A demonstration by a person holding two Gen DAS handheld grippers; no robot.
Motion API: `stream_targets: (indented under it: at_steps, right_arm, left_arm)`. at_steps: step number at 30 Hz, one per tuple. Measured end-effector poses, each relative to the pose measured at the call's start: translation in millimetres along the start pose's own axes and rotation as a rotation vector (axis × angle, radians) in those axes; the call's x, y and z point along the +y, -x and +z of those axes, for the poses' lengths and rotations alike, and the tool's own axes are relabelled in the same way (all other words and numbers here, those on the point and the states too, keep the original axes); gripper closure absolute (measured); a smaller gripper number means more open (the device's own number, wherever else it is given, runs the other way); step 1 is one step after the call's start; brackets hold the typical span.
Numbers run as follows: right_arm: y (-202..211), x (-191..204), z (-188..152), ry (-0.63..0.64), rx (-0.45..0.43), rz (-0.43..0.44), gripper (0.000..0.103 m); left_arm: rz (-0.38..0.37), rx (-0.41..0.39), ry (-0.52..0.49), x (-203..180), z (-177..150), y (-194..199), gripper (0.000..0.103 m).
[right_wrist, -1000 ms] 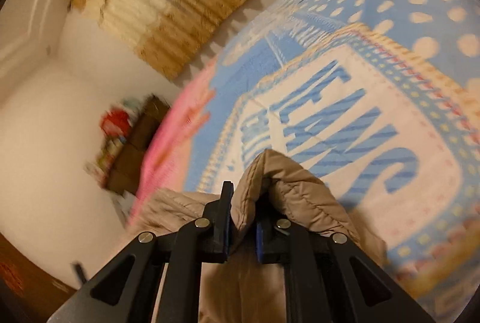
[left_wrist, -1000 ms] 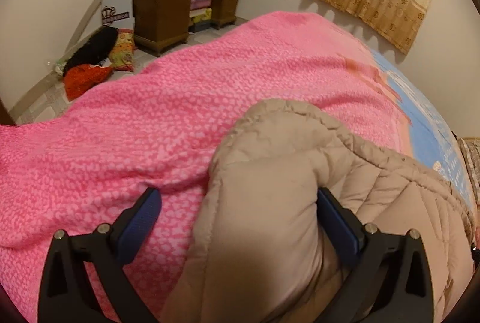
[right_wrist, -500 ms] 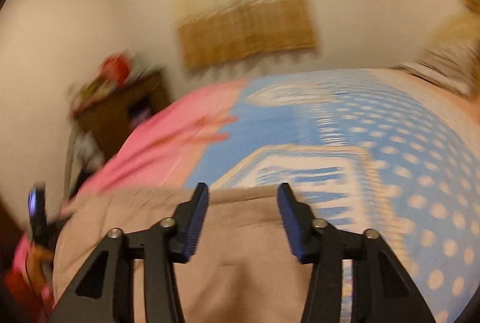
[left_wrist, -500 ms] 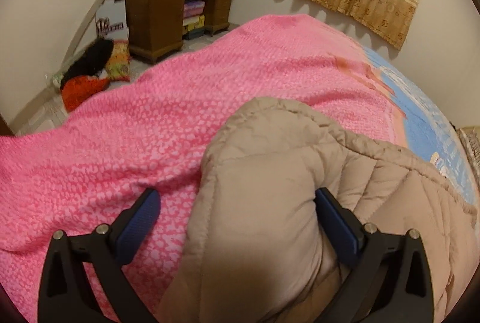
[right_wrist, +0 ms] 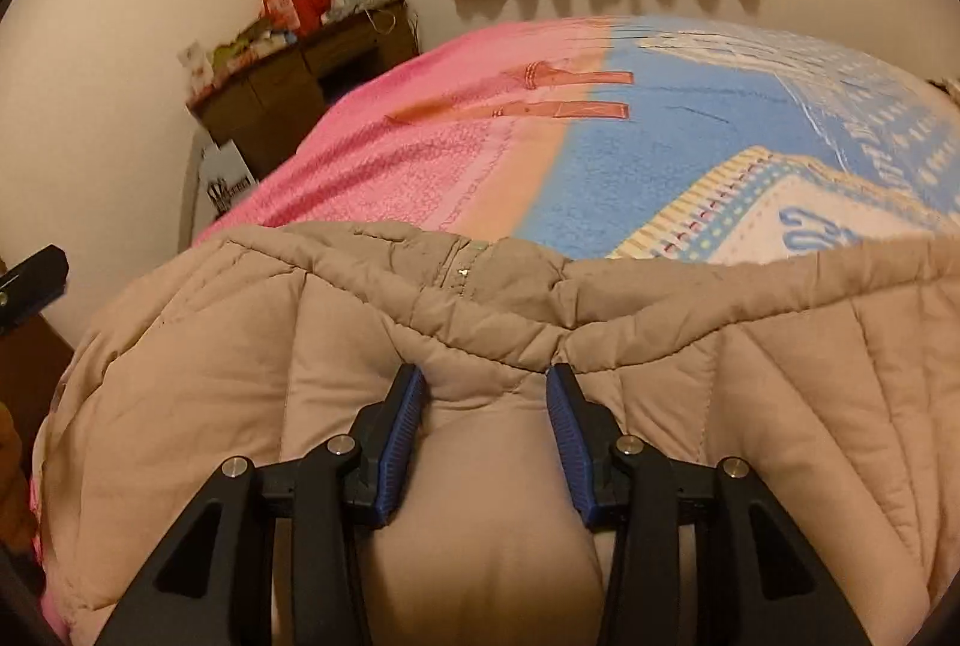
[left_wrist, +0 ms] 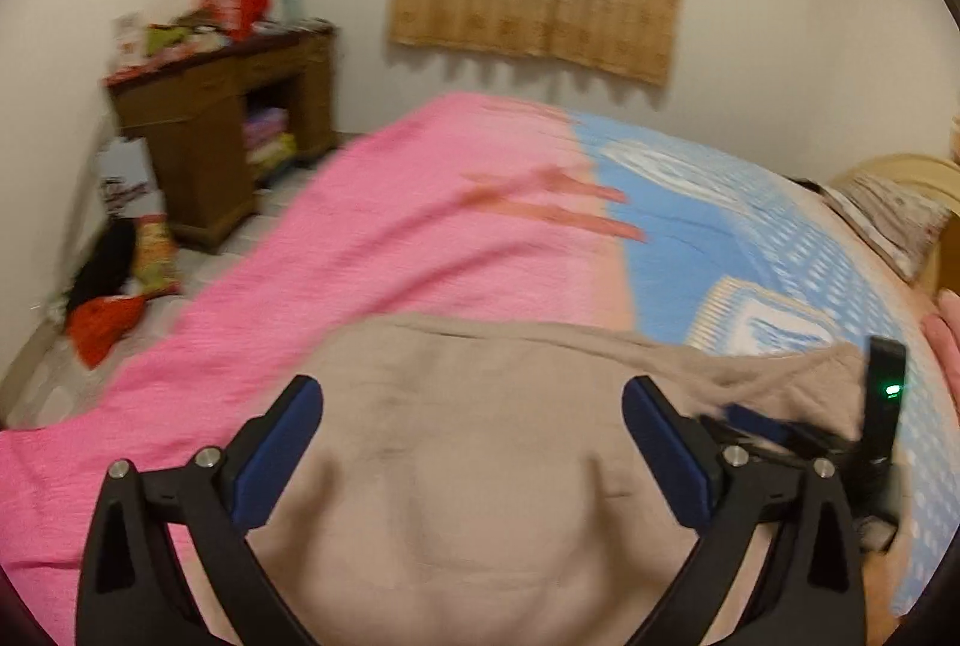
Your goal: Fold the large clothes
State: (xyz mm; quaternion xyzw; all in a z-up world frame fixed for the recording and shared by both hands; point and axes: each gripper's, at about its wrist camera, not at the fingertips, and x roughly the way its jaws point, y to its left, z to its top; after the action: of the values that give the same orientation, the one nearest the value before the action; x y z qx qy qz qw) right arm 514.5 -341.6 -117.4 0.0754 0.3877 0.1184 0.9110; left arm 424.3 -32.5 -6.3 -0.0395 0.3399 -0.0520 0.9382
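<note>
- We see the beige padded jacket [right_wrist: 480, 334] lying on the bed [right_wrist: 630, 166], over its near edge.
- Our left gripper [left_wrist: 471, 442] stands wide open above the jacket, gripping nothing.
- Our right gripper [right_wrist: 486, 400] is parted, quilted fabric bulging between its pads [right_wrist: 403, 424].

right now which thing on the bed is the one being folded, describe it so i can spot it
Start at the bed, pink on one half and blue on the other. At its near edge lies the beige quilted jacket, the only padded, stitched, plain-coloured thing on the patterned covers.
</note>
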Motion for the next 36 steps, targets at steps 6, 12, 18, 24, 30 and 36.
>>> stream_targets:
  at_steps: [6,12,18,24,30,36]
  right_arm:
    - [-1.9,-12.9,-0.2,-0.029,-0.009,0.036,0.059]
    - [-4.6,-23.9,1.3,-0.061,-0.015,0.067,0.059]
    - [-1.3,-17.2,5.4,-0.052,0.011,0.019,0.059]
    - [64.4,5.0,-2.5,-0.083,-0.095,-0.012,0.06]
    - [43.4,15.3,-33.3,0.009,-0.085,-0.068,0.06]
    - [32.0,12.8,-32.8,0.021,-0.077,-0.097,0.059]
  left_arm:
    - [0.123,0.063,-0.058,-21.4,-36.5,-70.7,0.0]
    - [0.116,0.018,-0.046,-13.4,-43.5,-77.8,0.0]
    - [0.102,0.042,-0.033,-19.5,-47.0,-81.1,0.0]
    - [0.133,0.056,-0.042,-23.2,-47.6,-82.7,0.0]
    - [0.156,0.052,-0.056,-27.5,-48.0,-81.1,0.0]
    - [0.161,0.055,-0.055,-27.2,-47.5,-81.6,0.0]
